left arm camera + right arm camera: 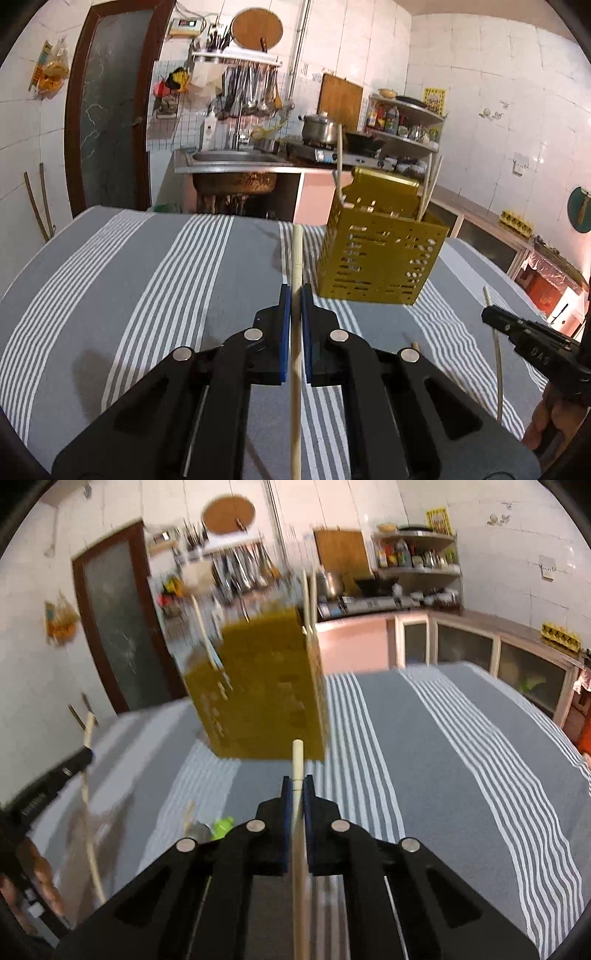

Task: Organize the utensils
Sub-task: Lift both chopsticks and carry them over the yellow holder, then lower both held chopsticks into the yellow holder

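Note:
A yellow perforated utensil holder (380, 254) stands on the grey striped cloth (147, 280), with several chopsticks sticking up in it. My left gripper (296, 291) is shut on a pale wooden chopstick (297, 258) that runs forward between its blue pads, left of the holder. My right gripper (297, 784) is shut on another chopstick (297, 760), its tip just before the holder (258, 694). The right gripper also shows in the left wrist view (491, 314), and the left one in the right wrist view (86, 755), each with its chopstick.
A small green object (223, 827) and a loose chopstick end (189, 818) lie on the cloth near the right gripper. Beyond the table are a sink (232, 158), a stove with pots (325, 147), shelves and cabinets.

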The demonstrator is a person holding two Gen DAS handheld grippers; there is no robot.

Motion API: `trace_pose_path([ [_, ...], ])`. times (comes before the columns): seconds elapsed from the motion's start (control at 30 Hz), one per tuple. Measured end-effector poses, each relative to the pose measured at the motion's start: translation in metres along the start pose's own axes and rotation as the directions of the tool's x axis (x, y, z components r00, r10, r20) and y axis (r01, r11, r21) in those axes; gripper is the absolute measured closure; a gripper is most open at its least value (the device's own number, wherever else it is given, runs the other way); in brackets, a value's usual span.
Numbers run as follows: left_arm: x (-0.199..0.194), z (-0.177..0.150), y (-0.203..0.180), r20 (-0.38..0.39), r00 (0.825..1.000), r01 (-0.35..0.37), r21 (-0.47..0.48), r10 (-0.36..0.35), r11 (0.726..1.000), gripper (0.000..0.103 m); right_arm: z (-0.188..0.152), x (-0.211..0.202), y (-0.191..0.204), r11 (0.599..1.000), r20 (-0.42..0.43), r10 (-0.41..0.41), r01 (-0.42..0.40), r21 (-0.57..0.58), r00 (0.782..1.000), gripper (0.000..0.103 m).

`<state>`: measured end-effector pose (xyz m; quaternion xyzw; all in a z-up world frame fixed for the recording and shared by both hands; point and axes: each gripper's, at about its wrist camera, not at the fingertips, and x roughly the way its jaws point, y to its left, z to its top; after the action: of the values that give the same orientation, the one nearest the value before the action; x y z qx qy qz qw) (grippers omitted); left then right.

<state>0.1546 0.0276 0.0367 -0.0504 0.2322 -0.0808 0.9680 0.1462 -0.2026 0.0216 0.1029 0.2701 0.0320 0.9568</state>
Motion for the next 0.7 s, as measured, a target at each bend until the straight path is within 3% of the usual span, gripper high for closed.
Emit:
trace_pose_path([
  [0.33, -0.02, 0.003, -0.006, 0.08, 0.997, 0.002, 0.025, -0.004, 1.0, 0.099, 0.005, -0.036, 0.005, 1.0, 0.249, 0.019, -0.018, -0.003, 0.968, 0.097],
  [0.7, -0.026, 0.002, -0.006, 0.109, 0.994, -0.001, 0.023, -0.002, 1.0, 0.099, -0.001, -0.07, 0.018, 0.999, 0.398, 0.002, 0.018, -0.048, 0.917, 0.097],
])
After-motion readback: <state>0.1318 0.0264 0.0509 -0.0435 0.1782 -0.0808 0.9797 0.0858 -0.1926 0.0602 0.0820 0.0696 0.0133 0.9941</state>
